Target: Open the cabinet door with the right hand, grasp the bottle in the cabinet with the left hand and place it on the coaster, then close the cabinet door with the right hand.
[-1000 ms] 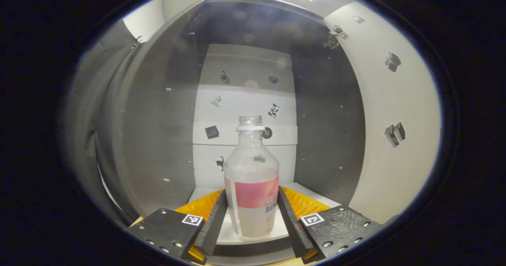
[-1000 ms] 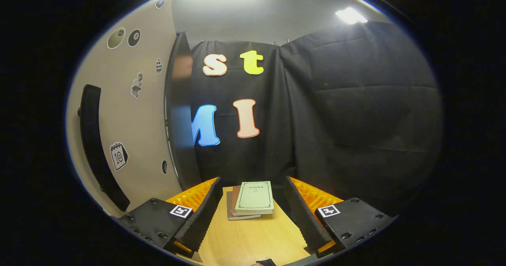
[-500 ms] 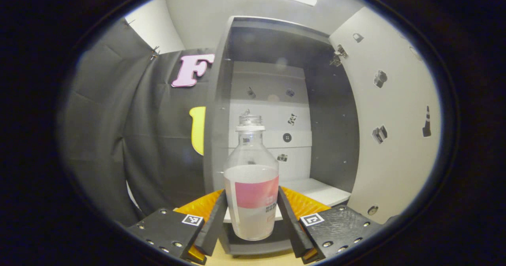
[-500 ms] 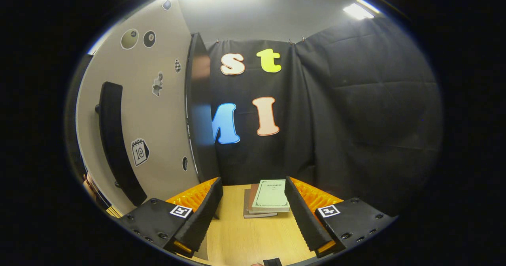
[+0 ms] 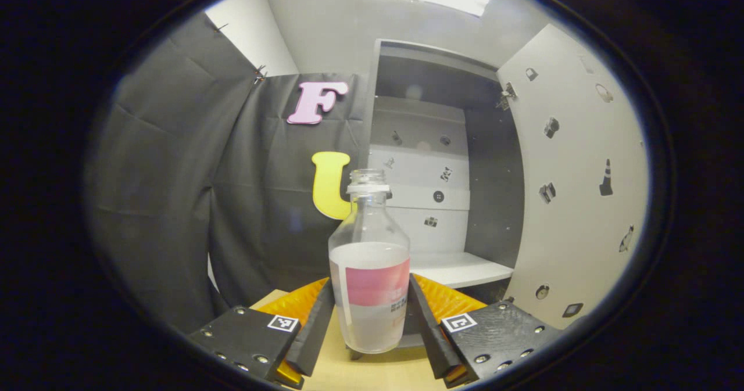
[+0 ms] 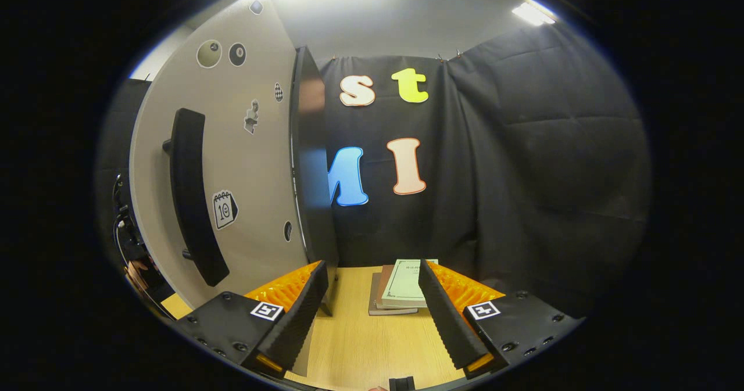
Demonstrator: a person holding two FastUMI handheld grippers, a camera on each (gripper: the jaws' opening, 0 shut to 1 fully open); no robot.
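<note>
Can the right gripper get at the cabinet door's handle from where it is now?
Probably yes. The right gripper is open with nothing between its fingers, and the black handle on the open door stands unobstructed, off to one side rather than ahead.

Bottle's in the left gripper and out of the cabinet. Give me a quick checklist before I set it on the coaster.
1. Left gripper shut on the bottle: ok.
2. Bottle upright: ok.
3. Bottle has no cap, liquid inside: not ok, keep it level.
4. Coaster located: cannot tell.
5. Cabinet door open, handle reachable: ok.
6. Right gripper open and holding nothing: ok.
</note>
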